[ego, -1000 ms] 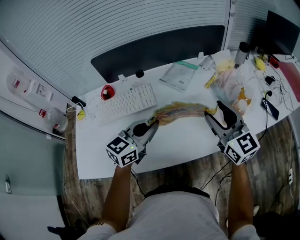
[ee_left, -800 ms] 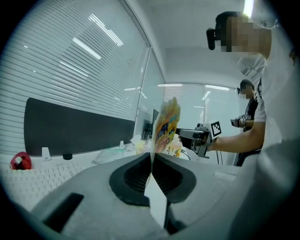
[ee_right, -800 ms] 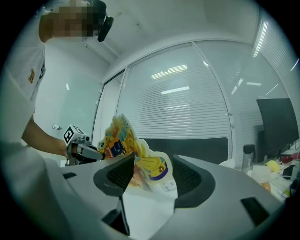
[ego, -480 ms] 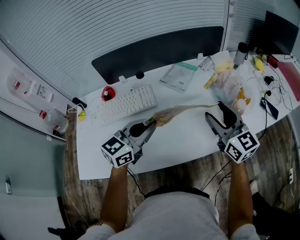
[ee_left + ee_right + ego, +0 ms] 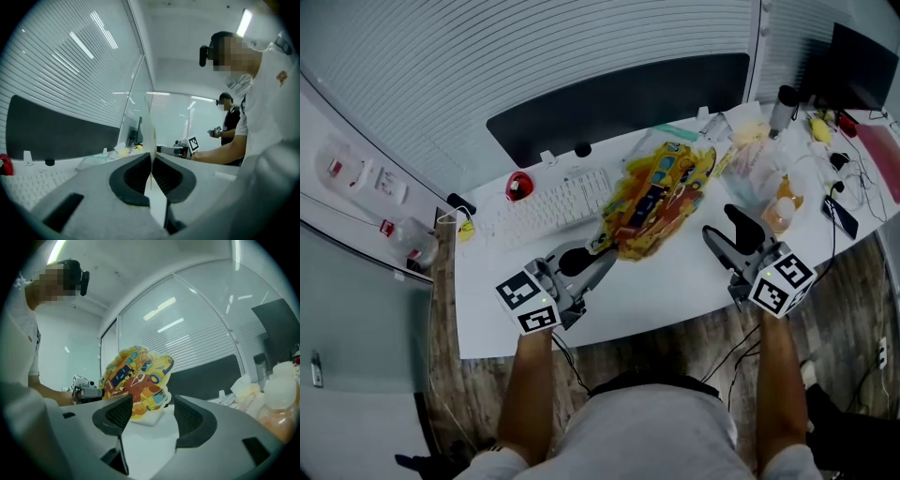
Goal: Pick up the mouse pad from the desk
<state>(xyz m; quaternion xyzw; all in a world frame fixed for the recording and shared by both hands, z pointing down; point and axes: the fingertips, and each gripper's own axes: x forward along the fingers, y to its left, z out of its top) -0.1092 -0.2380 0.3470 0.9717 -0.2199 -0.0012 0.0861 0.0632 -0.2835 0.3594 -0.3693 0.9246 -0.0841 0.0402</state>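
Observation:
The mouse pad (image 5: 661, 195), a thin sheet printed in yellow, orange and blue, stands lifted off the white desk (image 5: 675, 281) with its printed face toward the head camera. My left gripper (image 5: 603, 251) is shut on its near left edge. In the left gripper view the pad (image 5: 152, 136) runs edge-on through the left gripper (image 5: 152, 161). My right gripper (image 5: 722, 232) stands open to the right of the pad; its jaws have just been opening and nothing is between them. The right gripper view shows the pad (image 5: 136, 380) beyond the right gripper (image 5: 147, 414).
A white keyboard (image 5: 548, 208) and a red object (image 5: 517, 185) lie behind my left gripper. A dark screen (image 5: 619, 98) stands at the back. A clear bag (image 5: 661, 150), an orange bottle (image 5: 778, 214), a phone (image 5: 842, 217) and cables crowd the right end.
The pad, earlier stretched low between both grippers, has swung up on edge and now shows its face, held by the left gripper alone. The right gripper has let go of it.

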